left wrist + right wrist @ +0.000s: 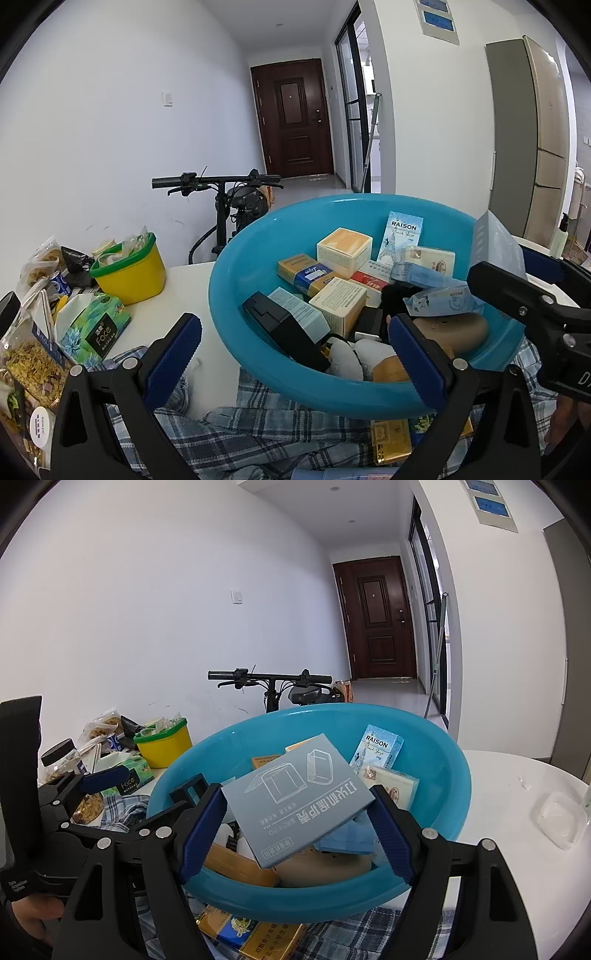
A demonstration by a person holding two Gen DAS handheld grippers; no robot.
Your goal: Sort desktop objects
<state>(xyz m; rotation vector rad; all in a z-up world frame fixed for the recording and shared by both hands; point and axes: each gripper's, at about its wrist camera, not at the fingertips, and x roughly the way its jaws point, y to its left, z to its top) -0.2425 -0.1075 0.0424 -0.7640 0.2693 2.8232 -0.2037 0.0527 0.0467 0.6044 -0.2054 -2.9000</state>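
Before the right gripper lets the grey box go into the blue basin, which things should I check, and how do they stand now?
1. Right gripper pads press the grey box: ok.
2. Box is over the blue basin: ok.
3. Free flat spot under the box: not ok, basin is crowded.
4. Left gripper open and empty: ok.
5. Left gripper is clear of the drop spot: cannot tell.
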